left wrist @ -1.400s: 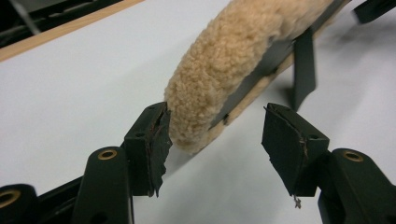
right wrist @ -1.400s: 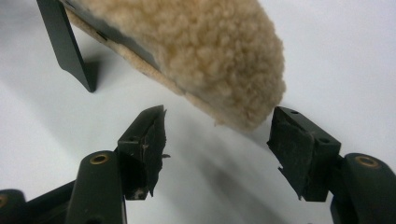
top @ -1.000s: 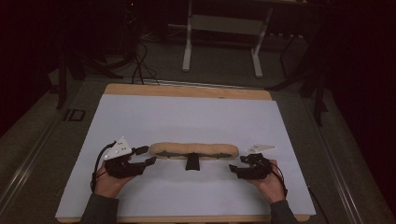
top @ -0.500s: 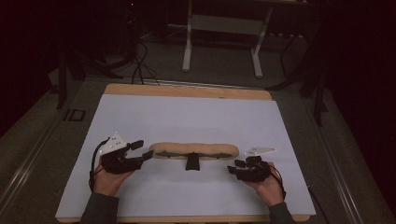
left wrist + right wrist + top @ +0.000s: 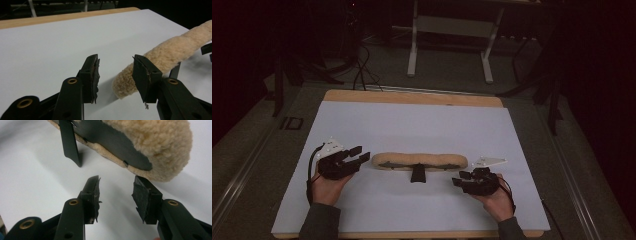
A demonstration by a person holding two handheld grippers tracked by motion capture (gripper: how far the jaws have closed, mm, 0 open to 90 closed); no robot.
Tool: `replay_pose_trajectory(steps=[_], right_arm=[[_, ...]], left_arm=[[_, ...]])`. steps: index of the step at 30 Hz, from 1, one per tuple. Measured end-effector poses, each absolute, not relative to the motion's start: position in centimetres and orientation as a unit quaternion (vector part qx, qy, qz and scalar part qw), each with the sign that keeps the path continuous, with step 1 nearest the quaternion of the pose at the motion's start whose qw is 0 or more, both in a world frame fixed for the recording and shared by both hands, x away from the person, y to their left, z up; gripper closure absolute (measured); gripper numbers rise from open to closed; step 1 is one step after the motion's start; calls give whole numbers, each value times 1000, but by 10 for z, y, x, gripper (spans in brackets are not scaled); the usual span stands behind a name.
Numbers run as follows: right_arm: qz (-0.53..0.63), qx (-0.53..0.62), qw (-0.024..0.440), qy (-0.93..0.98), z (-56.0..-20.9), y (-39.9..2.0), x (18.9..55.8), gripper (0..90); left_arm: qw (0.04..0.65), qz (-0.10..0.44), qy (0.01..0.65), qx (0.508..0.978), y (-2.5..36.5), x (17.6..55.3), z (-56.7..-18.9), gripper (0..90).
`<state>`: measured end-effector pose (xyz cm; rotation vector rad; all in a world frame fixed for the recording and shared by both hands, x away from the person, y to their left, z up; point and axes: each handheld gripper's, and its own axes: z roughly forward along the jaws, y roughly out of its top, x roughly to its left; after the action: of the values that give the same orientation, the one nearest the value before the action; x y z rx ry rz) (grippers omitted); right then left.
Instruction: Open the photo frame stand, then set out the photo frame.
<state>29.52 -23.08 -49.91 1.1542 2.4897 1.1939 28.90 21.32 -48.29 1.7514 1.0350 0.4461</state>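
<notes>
Pad: a long tan fleece pad (image 5: 419, 160) on a black bracket lies across the white counter (image 5: 422, 125), between my hands.
Left fingers (image 5: 115, 75): partly apart, just been narrowing, empty, at the pad's end.
Right fingers (image 5: 116, 195): partly apart, empty, just short of the other end.

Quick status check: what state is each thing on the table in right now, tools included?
Fleece pad: lying flat on the white sheet, black strap sticking out toward the person.
Left tool: open, jaws just closing, off the pad's end.
Right tool: open, holding nothing, short of the pad.
</notes>
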Motion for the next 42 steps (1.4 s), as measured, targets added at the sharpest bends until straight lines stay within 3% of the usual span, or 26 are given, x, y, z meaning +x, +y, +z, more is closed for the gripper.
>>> replay_pose_trajectory(steps=[14,22,29,32,36,42], right_arm=[[400,385,79,828,-497,-228,294,547],[399,390,89,825,-497,-228,294,568],[401,392,107,821,-496,-227,293,710],[404,395,127,816,-494,-226,292,837],[401,400,142,812,-494,-225,292,896],[403,403,150,808,-494,-223,292,899]], left_arm=[[485,188,425,741,209,297,-490,642],[471,189,417,754,203,300,-494,728],[470,189,406,761,200,300,-496,825],[470,187,398,765,199,299,-496,891],[466,196,394,768,197,298,-496,900],[461,200,393,770,195,299,-498,900]])
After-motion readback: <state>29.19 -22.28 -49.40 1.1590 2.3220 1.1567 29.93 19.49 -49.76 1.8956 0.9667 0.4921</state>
